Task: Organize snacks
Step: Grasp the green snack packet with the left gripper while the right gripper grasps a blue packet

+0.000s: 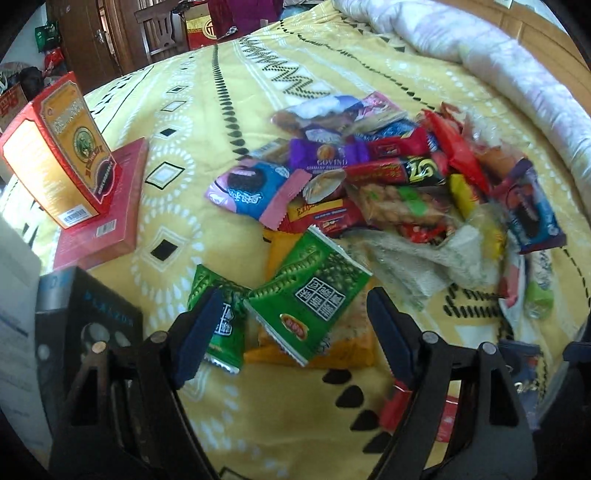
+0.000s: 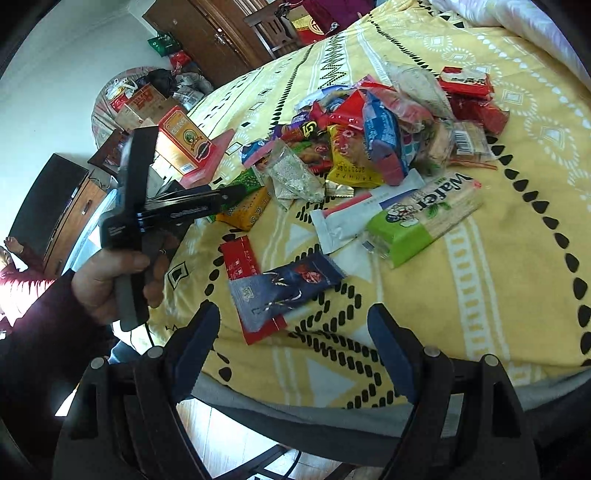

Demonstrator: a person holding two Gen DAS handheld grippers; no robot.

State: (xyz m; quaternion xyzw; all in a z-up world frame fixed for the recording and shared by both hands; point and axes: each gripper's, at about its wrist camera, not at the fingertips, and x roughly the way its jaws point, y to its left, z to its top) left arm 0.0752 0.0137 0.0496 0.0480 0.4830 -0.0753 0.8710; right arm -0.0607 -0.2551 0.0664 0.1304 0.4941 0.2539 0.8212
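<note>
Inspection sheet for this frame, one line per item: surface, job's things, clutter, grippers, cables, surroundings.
Surface: yellow patterned blanket on a bed.
Job's things: mixed snack pile; green pea packet lying between the left gripper's fingers; wafer pack and dark blue packet apart from the pile.
Clutter: red-and-gold box leaning on a flat red box; black box.
Grippers: left gripper closing, pads not yet pressing; right gripper open, empty.
Cables: thin black lead below the left hand.
Surroundings: wooden door, chair, rolled quilt.
</note>
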